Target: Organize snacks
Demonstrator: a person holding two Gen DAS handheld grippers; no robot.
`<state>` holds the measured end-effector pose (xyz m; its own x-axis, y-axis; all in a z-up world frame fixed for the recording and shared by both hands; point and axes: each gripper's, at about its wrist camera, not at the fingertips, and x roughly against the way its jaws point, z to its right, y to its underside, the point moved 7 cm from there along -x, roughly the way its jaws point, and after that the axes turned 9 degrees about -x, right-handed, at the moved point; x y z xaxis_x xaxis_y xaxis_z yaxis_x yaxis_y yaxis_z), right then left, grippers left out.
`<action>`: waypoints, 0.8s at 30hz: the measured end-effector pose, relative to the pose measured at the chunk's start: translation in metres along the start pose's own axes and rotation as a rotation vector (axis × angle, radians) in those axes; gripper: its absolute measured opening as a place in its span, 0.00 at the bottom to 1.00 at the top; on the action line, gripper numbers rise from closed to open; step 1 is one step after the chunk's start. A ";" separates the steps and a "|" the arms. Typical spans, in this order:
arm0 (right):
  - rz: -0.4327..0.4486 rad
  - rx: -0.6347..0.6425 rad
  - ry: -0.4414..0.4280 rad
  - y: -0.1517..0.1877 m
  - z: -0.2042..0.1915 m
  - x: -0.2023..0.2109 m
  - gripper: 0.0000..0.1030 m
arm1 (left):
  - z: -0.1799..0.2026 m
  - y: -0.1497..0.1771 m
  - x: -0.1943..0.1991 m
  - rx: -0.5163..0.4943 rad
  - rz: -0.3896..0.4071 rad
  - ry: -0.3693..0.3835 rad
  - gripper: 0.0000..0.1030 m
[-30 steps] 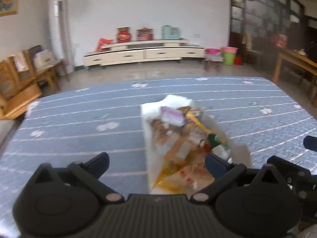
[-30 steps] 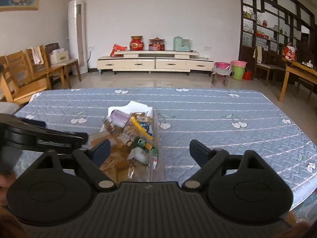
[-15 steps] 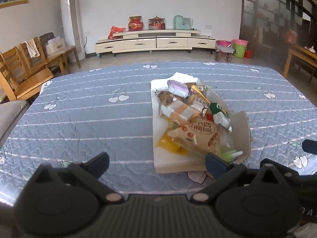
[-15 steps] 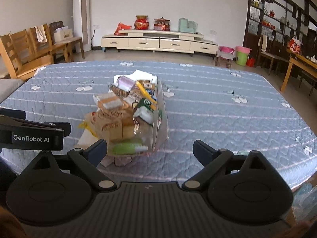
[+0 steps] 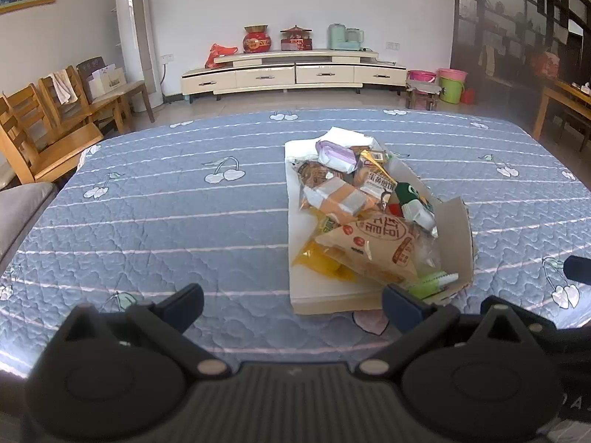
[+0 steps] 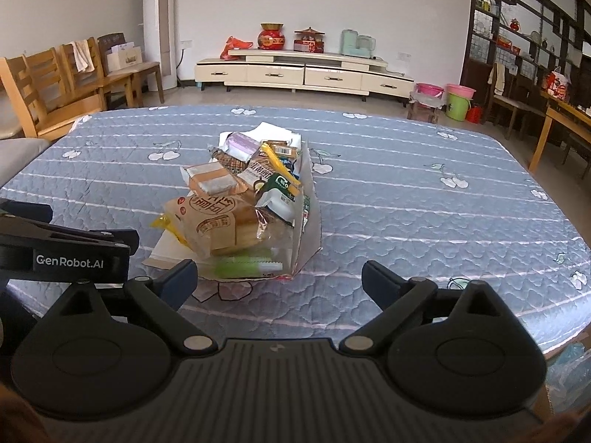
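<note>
Snacks [image 5: 365,214] lie heaped in a torn cardboard box [image 5: 460,243] on the desk [image 5: 166,221]; I hold my left gripper [image 5: 291,301] and right gripper [image 6: 279,277] level at the near edge, both spread apart, empty.

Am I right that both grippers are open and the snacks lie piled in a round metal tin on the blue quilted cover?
Not quite. The snacks lie piled in a flattened cardboard box, not a round tin, as the left wrist view shows. Left gripper and right gripper are open, over the blue quilted cover.

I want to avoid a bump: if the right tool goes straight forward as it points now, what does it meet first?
Probably the near edge of the open snack box, by the green packet. The right tool is open and empty; depth is unclear.
</note>
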<state>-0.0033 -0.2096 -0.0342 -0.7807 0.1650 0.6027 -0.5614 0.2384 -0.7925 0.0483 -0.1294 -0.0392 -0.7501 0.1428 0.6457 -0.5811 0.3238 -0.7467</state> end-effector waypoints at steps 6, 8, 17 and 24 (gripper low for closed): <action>-0.005 0.003 -0.007 0.001 0.001 -0.001 1.00 | 0.000 0.000 -0.001 0.000 -0.005 -0.001 0.99; -0.006 0.005 -0.007 0.002 0.002 -0.001 1.00 | -0.001 0.000 -0.002 0.000 -0.008 0.000 0.99; -0.011 0.005 -0.011 0.003 0.003 -0.001 1.00 | -0.001 0.001 -0.002 -0.001 -0.014 -0.002 0.99; -0.013 0.006 -0.011 0.003 0.002 0.000 1.00 | -0.001 0.002 -0.003 0.000 -0.018 -0.001 0.99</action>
<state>-0.0052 -0.2112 -0.0371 -0.7764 0.1515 0.6118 -0.5729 0.2351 -0.7852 0.0494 -0.1284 -0.0421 -0.7400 0.1364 0.6587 -0.5941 0.3267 -0.7351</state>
